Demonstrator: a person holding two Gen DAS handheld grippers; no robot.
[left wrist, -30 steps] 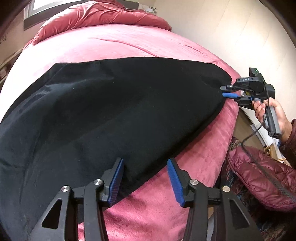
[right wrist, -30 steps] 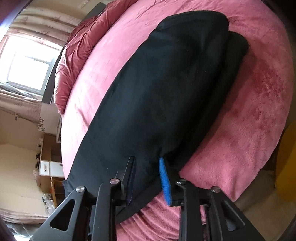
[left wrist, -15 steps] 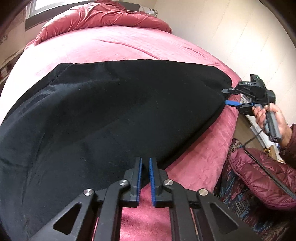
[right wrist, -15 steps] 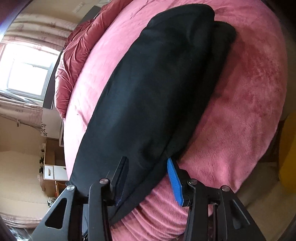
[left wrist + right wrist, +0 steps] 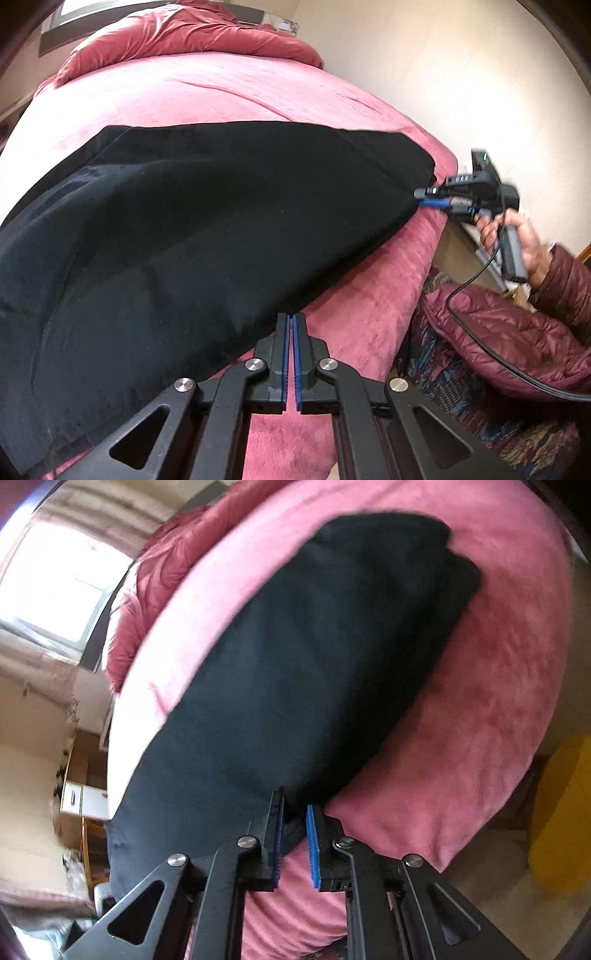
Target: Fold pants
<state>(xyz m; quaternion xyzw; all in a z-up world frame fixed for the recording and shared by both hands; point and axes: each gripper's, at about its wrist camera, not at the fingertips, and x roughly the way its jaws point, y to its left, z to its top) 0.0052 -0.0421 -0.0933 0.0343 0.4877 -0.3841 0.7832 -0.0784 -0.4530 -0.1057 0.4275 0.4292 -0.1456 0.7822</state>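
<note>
Left gripper [image 5: 291, 321] jaws pressed together on the near edge of the black fleece pants [image 5: 192, 229]. Right gripper [image 5: 294, 812] jaws, just closing, pinch the pants' right end. Pants lie spread across the pink plush bed [image 5: 207, 92]; red duvet [image 5: 177, 33] bunched far.

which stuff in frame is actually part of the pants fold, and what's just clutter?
Part of the job:
- black pants, spread on the bed
- left gripper, shut on their near edge
- right gripper, closed on their corner
- pink bed cover, the work surface

Just lying about:
- red duvet, bunched at the head of the bed
- maroon puffer jacket beside the bed
- white drawer unit
- yellow object, blurred
</note>
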